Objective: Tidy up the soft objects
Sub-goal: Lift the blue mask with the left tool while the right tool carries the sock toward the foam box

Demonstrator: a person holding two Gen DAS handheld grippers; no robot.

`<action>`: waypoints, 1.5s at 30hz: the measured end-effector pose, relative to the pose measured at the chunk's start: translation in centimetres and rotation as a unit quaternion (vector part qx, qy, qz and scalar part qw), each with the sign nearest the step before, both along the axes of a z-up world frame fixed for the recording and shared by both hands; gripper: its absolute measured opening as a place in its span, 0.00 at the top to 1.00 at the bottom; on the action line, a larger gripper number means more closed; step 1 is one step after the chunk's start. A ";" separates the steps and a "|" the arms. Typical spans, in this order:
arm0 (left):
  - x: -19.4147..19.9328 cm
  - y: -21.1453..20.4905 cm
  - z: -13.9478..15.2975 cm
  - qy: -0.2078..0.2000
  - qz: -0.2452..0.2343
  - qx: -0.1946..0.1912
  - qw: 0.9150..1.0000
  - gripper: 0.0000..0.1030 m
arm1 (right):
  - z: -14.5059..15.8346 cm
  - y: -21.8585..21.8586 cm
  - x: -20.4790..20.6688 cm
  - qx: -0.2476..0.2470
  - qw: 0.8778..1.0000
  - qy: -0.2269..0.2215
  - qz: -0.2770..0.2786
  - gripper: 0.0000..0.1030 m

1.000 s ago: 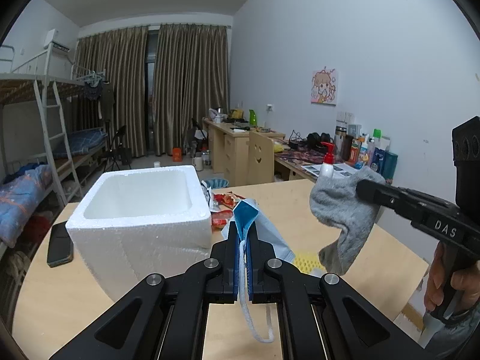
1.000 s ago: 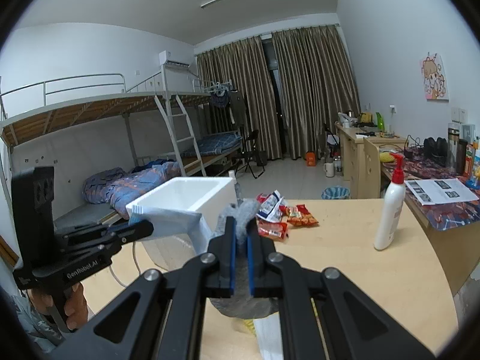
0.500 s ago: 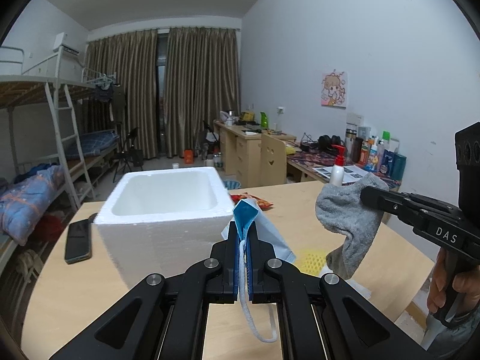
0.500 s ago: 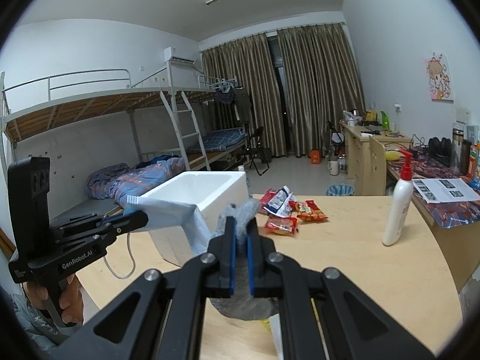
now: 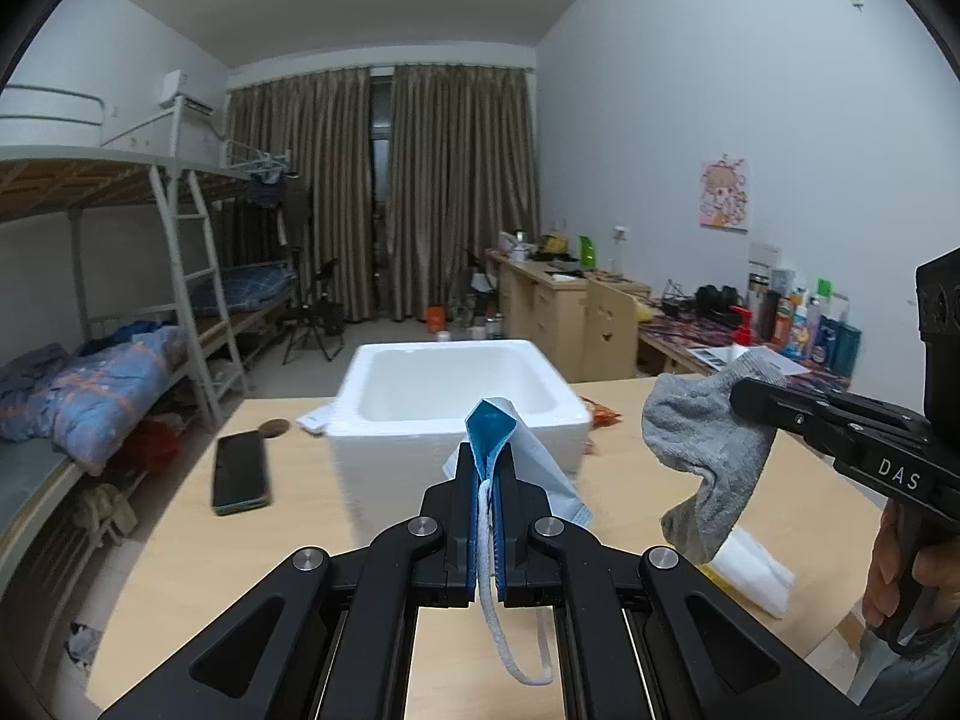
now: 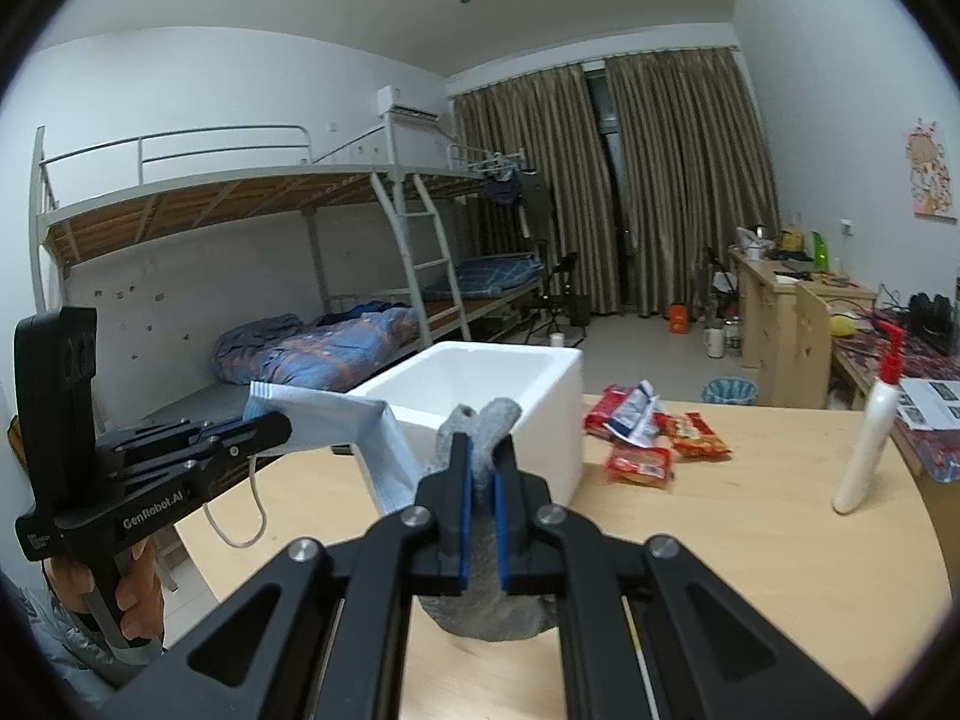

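Left wrist view shows the left hand-held gripper (image 5: 485, 516) pinched tight on a folded blue face mask (image 5: 501, 450), its white ear loop dangling below the jaws. Off to the right, the right hand-held gripper (image 5: 750, 397) is clamped on a grey sock (image 5: 702, 450), which hangs limp above the bench (image 5: 180, 540). Both soft things are in the air, just short of the open white foam box (image 5: 456, 387) that stands on the bench between the two tools.

Standing here, I'd judge the step in hand to be carrying each item over the box and letting go. To do it well, each piece should be brought fully past the near rim before the jaws part, since the sock's hanging toe and the mask's loose loop could catch on the thick foam edge. Going one at a time would keep the two tools from crowding each other over the opening. The box looks light, so brushing its wall might shove it.

Counting: one mask, one sock, one foam box. Right wrist view shows what looks like four snack packets (image 6: 654, 435) lying near the box and one white pump bottle (image 6: 870, 438) standing well apart. One dark phone (image 5: 240, 471) lies on the bench to the left.
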State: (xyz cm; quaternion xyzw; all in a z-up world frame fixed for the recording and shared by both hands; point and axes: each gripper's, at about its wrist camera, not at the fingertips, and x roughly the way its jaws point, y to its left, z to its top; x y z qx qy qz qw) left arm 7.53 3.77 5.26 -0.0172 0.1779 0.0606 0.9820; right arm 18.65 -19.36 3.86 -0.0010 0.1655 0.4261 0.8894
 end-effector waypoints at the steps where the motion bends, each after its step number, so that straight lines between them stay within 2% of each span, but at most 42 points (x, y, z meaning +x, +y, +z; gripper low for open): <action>1: -0.2 0.4 0.1 -0.001 0.005 0.000 1.000 0.96 | 0.0 0.4 -0.1 0.000 1.000 0.000 0.004 0.92; 8: -1.4 2.3 0.3 -0.004 0.025 0.005 1.000 0.96 | 0.3 2.5 -0.9 -0.007 1.000 -0.006 0.016 0.91; 18: -1.8 3.8 0.7 -0.008 0.024 0.007 1.000 0.96 | 0.6 4.6 -1.1 -0.014 1.000 -0.008 0.017 0.91; 36: -0.4 5.0 4.4 -0.032 0.006 0.026 0.999 0.96 | 4.4 5.9 -0.6 -0.013 0.999 -0.049 -0.009 0.92; 45: 0.6 6.1 5.3 -0.039 0.008 0.006 0.999 0.96 | 5.0 6.2 -0.5 -0.013 0.998 -0.058 -0.011 0.91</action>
